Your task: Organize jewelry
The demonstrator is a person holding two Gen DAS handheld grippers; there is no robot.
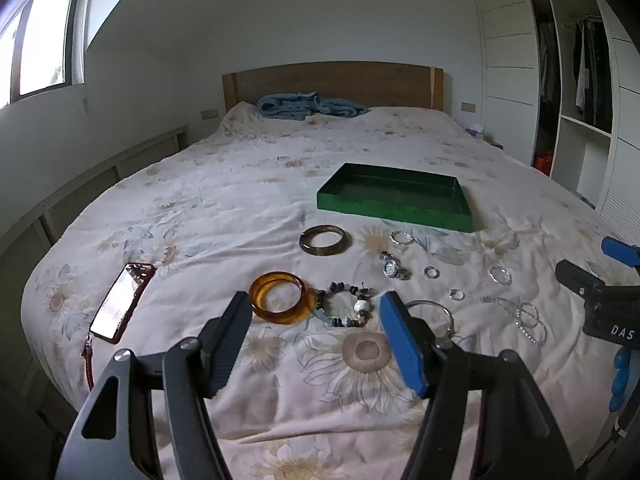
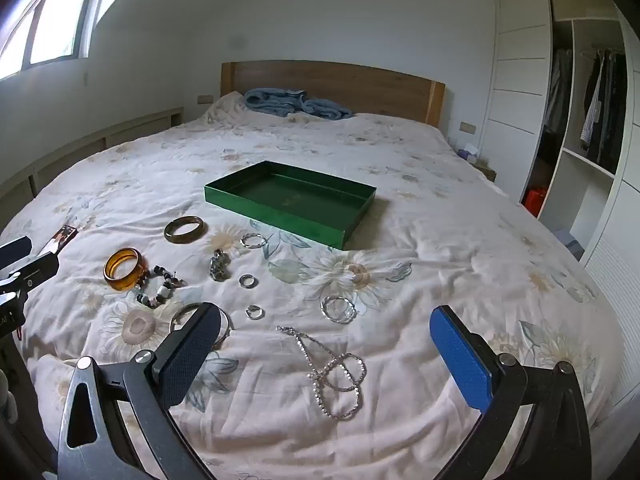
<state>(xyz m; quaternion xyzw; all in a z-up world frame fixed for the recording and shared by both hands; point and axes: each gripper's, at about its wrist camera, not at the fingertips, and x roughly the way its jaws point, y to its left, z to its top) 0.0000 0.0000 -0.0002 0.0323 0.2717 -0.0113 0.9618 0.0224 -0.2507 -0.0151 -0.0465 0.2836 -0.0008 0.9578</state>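
On the rumpled floral bedspread (image 2: 440, 240) lie a glossy amber bangle (image 1: 279, 298), a dark olive bangle (image 1: 323, 240), a chunky beaded bracelet (image 1: 346, 305), thin silver rings (image 2: 338, 309) and a sparkling chain (image 2: 336, 372), all near the shallow rectangular green tray (image 2: 292, 200). Left gripper (image 1: 316, 320) and right gripper (image 2: 326, 330) hover, ribbed fingers spread, empty.
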